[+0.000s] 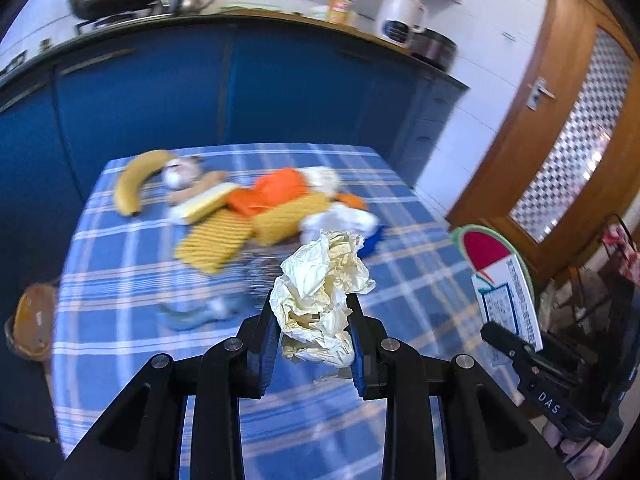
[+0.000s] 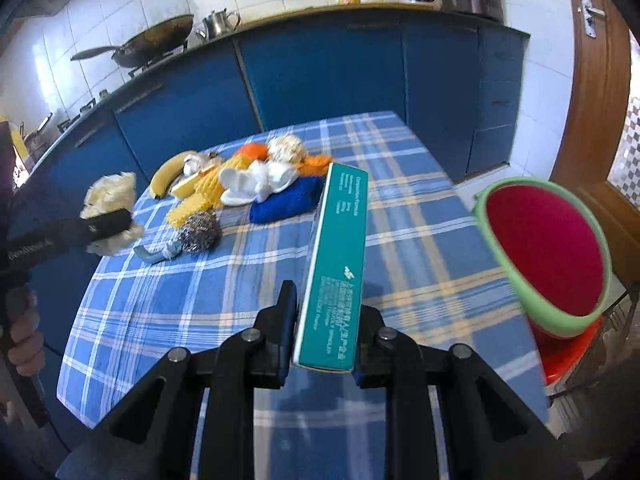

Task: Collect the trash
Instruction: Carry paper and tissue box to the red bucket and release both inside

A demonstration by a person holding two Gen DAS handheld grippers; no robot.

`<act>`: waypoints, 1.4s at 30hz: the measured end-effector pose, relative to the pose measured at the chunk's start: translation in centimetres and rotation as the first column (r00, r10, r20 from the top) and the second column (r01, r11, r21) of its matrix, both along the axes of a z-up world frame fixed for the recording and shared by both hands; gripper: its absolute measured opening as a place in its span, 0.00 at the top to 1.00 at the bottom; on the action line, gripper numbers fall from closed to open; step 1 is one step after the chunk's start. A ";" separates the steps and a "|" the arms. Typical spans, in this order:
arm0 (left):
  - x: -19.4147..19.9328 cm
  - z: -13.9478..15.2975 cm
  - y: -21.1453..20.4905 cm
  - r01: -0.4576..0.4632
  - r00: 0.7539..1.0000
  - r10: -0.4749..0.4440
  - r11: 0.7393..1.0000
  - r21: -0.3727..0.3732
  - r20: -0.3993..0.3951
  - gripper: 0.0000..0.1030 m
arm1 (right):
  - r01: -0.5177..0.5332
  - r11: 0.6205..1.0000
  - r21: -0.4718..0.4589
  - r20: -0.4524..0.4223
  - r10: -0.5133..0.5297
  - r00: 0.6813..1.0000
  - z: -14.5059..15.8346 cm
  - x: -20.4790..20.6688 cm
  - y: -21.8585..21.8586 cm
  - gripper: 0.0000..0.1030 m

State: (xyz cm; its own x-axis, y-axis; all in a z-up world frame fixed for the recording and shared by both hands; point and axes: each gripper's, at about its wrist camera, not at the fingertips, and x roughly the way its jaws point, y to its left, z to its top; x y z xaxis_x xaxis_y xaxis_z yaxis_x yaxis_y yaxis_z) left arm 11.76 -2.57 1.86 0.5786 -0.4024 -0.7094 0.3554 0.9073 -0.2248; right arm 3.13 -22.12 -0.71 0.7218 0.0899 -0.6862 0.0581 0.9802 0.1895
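My left gripper (image 1: pixel 314 320) is shut on a crumpled ball of pale yellow paper (image 1: pixel 324 292) and holds it above the blue checked tablecloth (image 1: pixel 120 272); the paper also shows in the right wrist view (image 2: pixel 108 196). My right gripper (image 2: pixel 326 320) is shut on a long teal cardboard box (image 2: pixel 340 264), held above the table's near right part. The box also shows in the left wrist view (image 1: pixel 508 304). A watermelon-pattern bin with green rim and red inside (image 2: pixel 548 252) stands to the right of the table.
On the table's far half lie a banana (image 2: pixel 170 174), yellow cloths (image 2: pixel 200 196), orange cloth (image 1: pixel 276 192), white socks (image 2: pixel 260 180), a blue cloth (image 2: pixel 288 200) and a steel scourer (image 2: pixel 198 232). Blue kitchen cabinets (image 2: pixel 320 76) stand behind; a wooden door (image 1: pixel 560 128) is at the right.
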 end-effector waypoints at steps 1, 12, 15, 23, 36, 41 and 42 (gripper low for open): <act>-0.1 0.1 -0.9 0.019 1.000 -0.019 1.000 0.000 -0.001 0.70 | 0.012 1.000 -0.002 0.009 -0.012 1.000 0.4 -0.3 -0.8 0.75; -0.2 0.1 -11.1 0.186 0.983 -0.186 0.982 0.037 -0.013 0.70 | 0.152 0.988 -0.007 -0.001 -0.152 0.988 0.6 -1.4 -9.6 0.75; -0.1 0.0 -13.0 0.218 0.976 -0.217 0.975 0.043 -0.020 0.70 | 0.177 0.984 -0.001 -0.008 -0.177 0.984 0.1 -1.5 -11.1 0.75; 0.7 0.1 -17.6 0.313 0.950 -0.311 0.948 0.062 -0.033 0.70 | 0.225 0.974 0.007 -0.038 -0.224 0.974 -0.7 -0.8 -14.4 0.75; 2.7 -1.5 -25.2 0.378 0.925 -0.371 0.919 0.115 -0.077 0.70 | 0.312 0.950 0.016 -0.127 -0.308 0.943 -3.9 0.5 -20.6 0.75; 3.2 -3.0 -28.0 0.398 0.916 -0.386 0.908 0.130 -0.110 0.70 | 0.328 0.944 0.044 -0.149 -0.318 0.936 -5.3 0.8 -22.2 0.74; 3.2 -3.3 -28.4 0.402 0.914 -0.389 0.906 0.131 -0.118 0.70 | 0.328 0.943 0.059 -0.148 -0.317 0.937 -5.5 0.8 -22.6 0.74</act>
